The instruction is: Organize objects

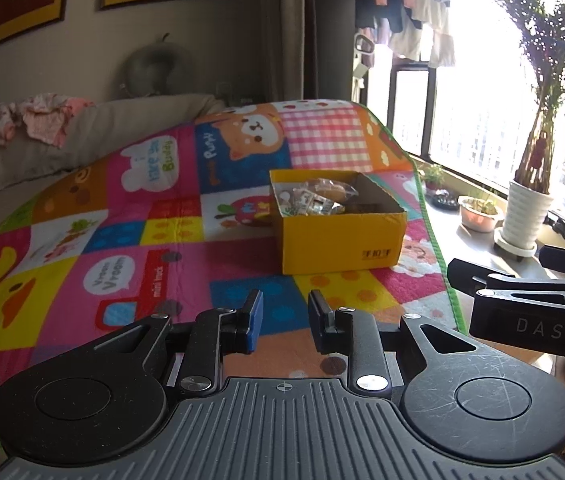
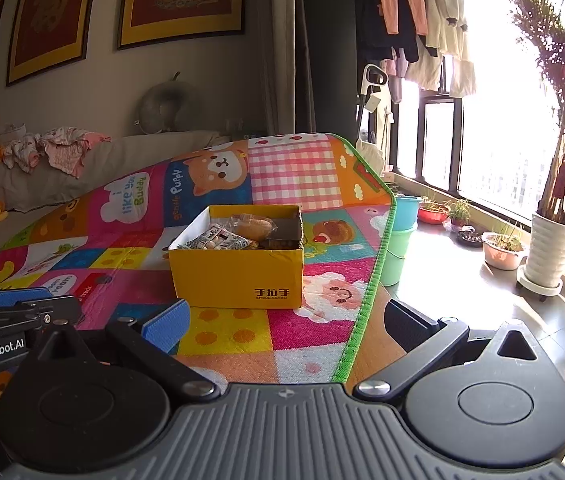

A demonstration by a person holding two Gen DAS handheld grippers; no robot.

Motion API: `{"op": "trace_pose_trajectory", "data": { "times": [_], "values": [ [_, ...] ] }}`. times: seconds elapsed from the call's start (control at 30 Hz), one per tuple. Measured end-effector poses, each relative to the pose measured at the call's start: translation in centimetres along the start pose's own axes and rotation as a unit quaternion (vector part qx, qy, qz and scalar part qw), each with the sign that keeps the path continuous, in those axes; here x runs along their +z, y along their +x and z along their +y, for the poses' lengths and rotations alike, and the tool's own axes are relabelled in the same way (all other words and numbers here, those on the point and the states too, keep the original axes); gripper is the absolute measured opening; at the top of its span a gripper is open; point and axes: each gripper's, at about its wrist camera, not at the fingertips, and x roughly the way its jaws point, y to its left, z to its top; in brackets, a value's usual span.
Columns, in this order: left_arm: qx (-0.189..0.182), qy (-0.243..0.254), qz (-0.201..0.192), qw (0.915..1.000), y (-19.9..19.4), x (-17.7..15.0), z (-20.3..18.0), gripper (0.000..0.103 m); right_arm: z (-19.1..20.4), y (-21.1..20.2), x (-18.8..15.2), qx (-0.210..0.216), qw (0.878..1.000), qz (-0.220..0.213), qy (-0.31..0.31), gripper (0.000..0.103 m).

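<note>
Both grippers are hovering empty just short of the yellow box (image 2: 238, 268), left gripper (image 1: 285, 322) narrowed, right gripper (image 2: 286, 320) spread wide, risking nudging its packed snack packets (image 2: 222, 240) askew.

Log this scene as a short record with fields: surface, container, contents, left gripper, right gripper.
surface: colourful patchwork mat over a table
container: yellow cardboard box, open-topped, standing on the mat
contents: wrapped snack packets and a bagged bun
left gripper: jaws narrowly apart, nothing between them, short of the box
right gripper: jaws wide apart, empty, short of the box
</note>
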Motion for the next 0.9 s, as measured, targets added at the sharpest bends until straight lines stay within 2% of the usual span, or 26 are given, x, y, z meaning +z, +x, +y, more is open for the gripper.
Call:
{"op": "trace_pose_trajectory", "data": {
  "times": [0.13,0.33,0.47,0.53,0.7,0.9],
  "values": [
    [0.013,-0.002,0.006,0.9999,0.1,-0.1,0.0,0.02,0.0,0.1,0.0,0.001,1.0,0.003,0.001,0.103],
    [0.014,0.01,0.007,0.9998,1.0,0.3,-0.2,0.02,0.3,0.6,-0.1,0.011,1.0,0.011,-0.007,0.103],
    [0.027,0.022,-0.038,0.9986,1.4,0.5,-0.4,0.02,0.6,1.5,0.1,0.014,1.0,0.01,-0.017,0.103],
    [0.024,0.021,-0.049,0.9983,1.6,0.4,-0.3,0.021,0.4,2.3,0.2,0.012,1.0,0.015,-0.013,0.103],
    [0.025,0.016,-0.026,0.9992,2.7,-0.2,-0.1,0.021,0.1,4.0,-0.1,0.008,0.999,0.033,-0.007,0.103],
    [0.03,0.032,-0.009,0.999,3.2,-0.7,-0.7,0.021,0.1,5.3,-0.5,0.007,0.999,0.047,-0.01,0.103]
  ]
}}
